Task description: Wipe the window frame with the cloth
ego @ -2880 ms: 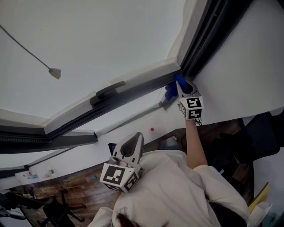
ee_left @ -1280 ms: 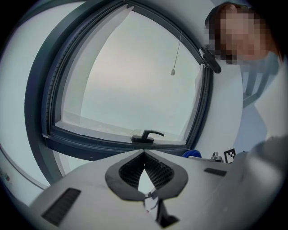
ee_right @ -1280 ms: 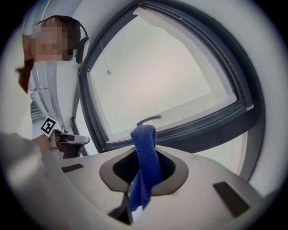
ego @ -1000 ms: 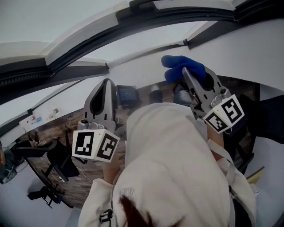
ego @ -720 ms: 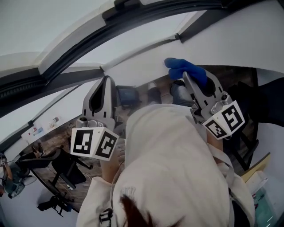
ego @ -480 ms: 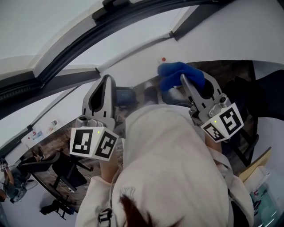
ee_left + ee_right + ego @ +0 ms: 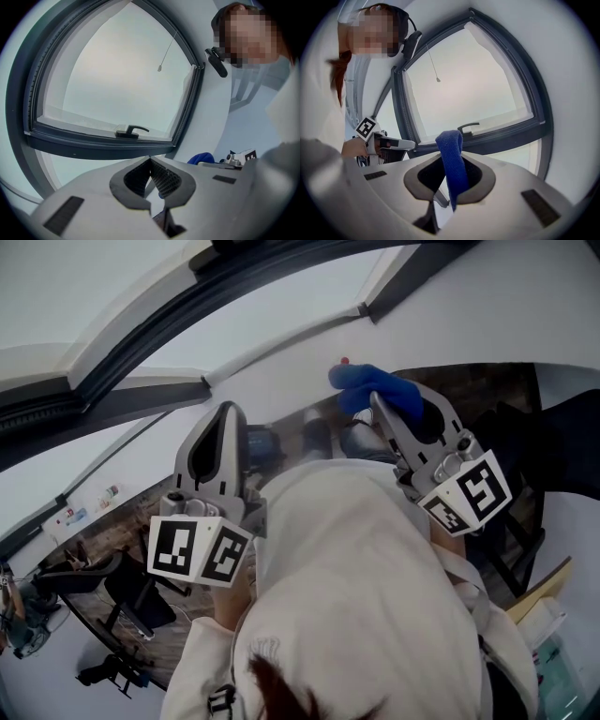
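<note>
From the head view we see a person's pale top filling the lower middle of the frame, with a gripper raised on each side of it; the left gripper stands left of centre, its jaws closed tip to tip with nothing between them; the right gripper stands right of centre near the top, its jaws clamped on a blue cloth; the cloth bunches beyond the jaw tips, in front of a white wall.

The dark window frame arcs across the upper left of the head view; the cloth sits to its lower right, apart from it; a dark wooden floor shows at lower left.

In the right gripper view the cloth rises as a folded loop above the jaws, at centre, and a strip of it hangs down between them; a dark handle lies on the frame's lower rail, just right of the loop's top; a thin cord with a small weight at its end hangs in front of the pale pane, upper left of centre.
</note>
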### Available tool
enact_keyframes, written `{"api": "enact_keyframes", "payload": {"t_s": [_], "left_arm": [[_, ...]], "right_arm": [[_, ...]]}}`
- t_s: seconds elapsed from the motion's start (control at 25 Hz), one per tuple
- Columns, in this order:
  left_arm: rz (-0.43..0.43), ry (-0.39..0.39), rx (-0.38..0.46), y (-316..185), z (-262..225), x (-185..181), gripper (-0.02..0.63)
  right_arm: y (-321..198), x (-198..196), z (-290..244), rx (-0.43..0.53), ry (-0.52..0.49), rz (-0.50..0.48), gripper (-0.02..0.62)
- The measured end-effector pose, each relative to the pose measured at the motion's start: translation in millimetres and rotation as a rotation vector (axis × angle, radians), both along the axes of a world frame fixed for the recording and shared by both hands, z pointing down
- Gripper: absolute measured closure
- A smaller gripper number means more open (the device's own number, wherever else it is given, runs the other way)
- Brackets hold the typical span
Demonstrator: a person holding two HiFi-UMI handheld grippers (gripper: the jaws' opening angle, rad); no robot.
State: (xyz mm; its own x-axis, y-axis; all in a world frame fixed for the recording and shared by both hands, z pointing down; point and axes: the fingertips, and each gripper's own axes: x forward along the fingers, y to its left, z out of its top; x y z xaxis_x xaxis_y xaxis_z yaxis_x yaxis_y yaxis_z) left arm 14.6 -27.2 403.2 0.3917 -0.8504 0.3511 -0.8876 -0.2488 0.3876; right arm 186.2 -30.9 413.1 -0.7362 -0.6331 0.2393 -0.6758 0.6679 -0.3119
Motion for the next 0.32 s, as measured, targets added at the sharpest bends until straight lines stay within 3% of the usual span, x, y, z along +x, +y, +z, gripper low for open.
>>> {"api": "enact_keyframes", "payload": {"t_s": [0.32], "left_arm": [[-0.022, -0.008, 0.009, 8.0, -3.7, -6.0, 0.601]], "right_arm": [[6.7, -6.7, 1.4, -0.005, 0.004, -0.030, 0.543]]}}
